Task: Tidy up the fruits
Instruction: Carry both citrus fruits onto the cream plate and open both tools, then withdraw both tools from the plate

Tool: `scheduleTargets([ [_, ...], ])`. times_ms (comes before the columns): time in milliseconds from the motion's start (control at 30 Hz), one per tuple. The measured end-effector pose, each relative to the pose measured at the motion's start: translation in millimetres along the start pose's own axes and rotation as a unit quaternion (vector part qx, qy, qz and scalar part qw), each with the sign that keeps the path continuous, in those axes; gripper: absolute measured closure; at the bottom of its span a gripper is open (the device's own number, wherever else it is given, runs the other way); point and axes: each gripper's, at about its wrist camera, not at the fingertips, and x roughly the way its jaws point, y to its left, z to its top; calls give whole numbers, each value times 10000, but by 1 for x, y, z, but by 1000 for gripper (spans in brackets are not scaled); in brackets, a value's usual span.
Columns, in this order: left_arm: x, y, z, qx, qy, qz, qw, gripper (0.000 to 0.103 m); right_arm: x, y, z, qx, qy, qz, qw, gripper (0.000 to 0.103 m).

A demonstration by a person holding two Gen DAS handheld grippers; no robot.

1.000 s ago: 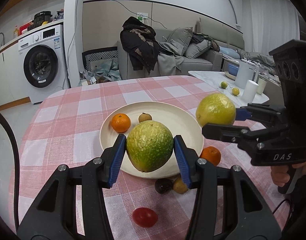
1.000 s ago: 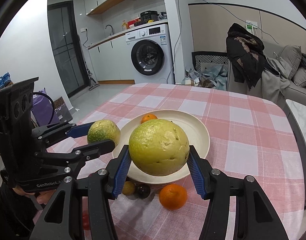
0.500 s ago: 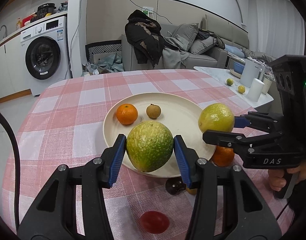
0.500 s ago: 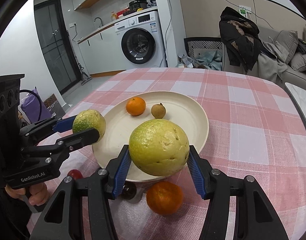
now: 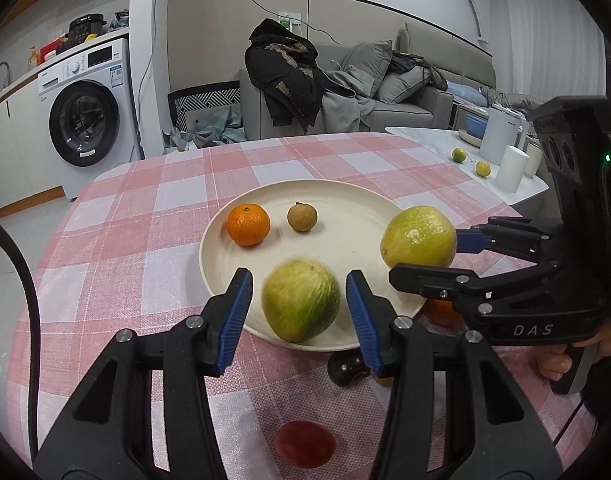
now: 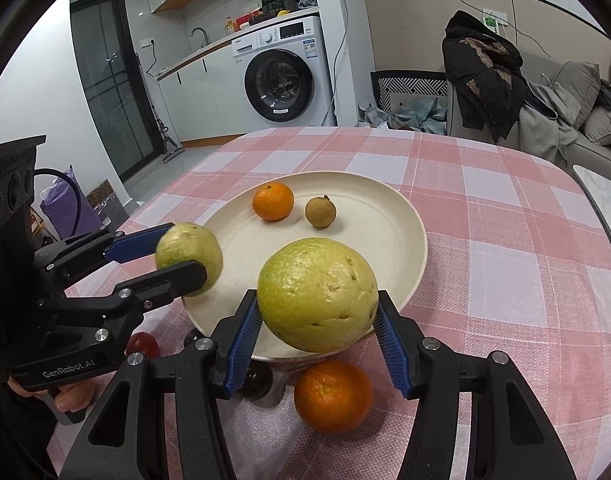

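A: Left gripper (image 5: 299,308)?
B: Fingers parted, clear of green guava (image 5: 301,306), plate (image 5: 345,216) rim, 6 o'clock.
A: Right gripper (image 6: 315,320)?
B: Clamping yellow guava (image 6: 317,294) over rim, 5 o'clock; plate centre bare.

A plate (image 5: 345,240) sat on the table (image 5: 145,220). On its far half lay 1 tangerine (image 5: 248,225), with a longan (image 5: 301,217) just to its right. The left fruit (image 5: 301,300) was over the plate's near edge, between the left gripper's (image 5: 299,284) fingers, clear of both. The right fruit (image 6: 317,294), clamped in the right gripper (image 6: 317,300), was over the near right rim. Before the plate lay a 2nd tangerine (image 6: 333,396), a plum (image 5: 347,368) to its left, and a tomato (image 5: 305,444) nearest.
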Motion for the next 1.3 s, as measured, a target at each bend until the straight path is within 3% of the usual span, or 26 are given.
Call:
scheduleTargets([
  [367,-6,8,-3,-155,-35,-15,9999,56,-2,1,-1,-109,-38,-118,9999,46],
  [500,-12,10,-7,-195,-68,50,9998,37,-8,1,-2,-151,-137,-231,9995,44],
  [600,-20,11,-10,-194,-151,75,9997,22,-14,-2,-4,-127,-168,-247,9995,37],
  [833,-41,15,-19,-224,-192,151,9995,18,-29,-5,-8,-134,-275,-246,9992,16],
  [967,-51,17,-25,-269,-142,196,9993,6,-34,-3,-11,-185,-258,-322,9990,4],
  [1000,-54,17,-26,-260,-155,219,9993,1,-35,-1,-13,-222,-257,-364,9988,4],
  [1300,-78,11,-38,-116,-139,259,9995,1,-41,4,-22,-473,-103,-488,9976,0],
])
